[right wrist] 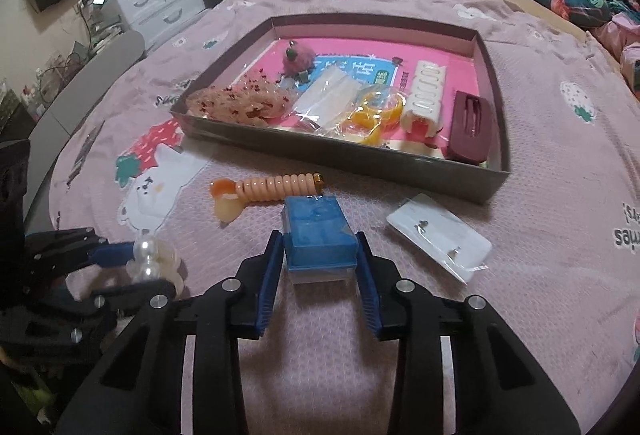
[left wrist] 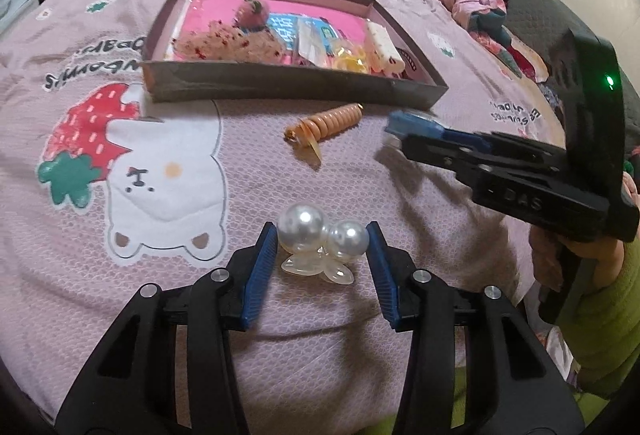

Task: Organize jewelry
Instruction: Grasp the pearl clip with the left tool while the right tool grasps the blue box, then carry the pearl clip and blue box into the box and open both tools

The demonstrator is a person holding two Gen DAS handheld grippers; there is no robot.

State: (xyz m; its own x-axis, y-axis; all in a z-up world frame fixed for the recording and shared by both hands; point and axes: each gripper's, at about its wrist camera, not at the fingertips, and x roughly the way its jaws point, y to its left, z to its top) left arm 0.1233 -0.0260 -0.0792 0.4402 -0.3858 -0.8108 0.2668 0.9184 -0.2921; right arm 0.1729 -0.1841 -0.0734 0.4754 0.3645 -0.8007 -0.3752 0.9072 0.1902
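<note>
My left gripper [left wrist: 322, 241] clamps the pearl clip [left wrist: 320, 239] just above the pink bedspread [left wrist: 360, 315]. My right gripper [right wrist: 320, 255] grips the blue box [right wrist: 319, 235], pads pressed on its sides. The orange coil tie [right wrist: 276, 186] lies between them and the tray [right wrist: 340, 155]; an earring card [right wrist: 440, 239] lies to its right.

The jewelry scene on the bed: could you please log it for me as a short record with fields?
surface: pink blanket
box: open tray box, already holding hair accessories
left tool: closed on pearl hair clip
right tool: closed on small blue case
still loose: orange spiral hair tie, earring card
</note>
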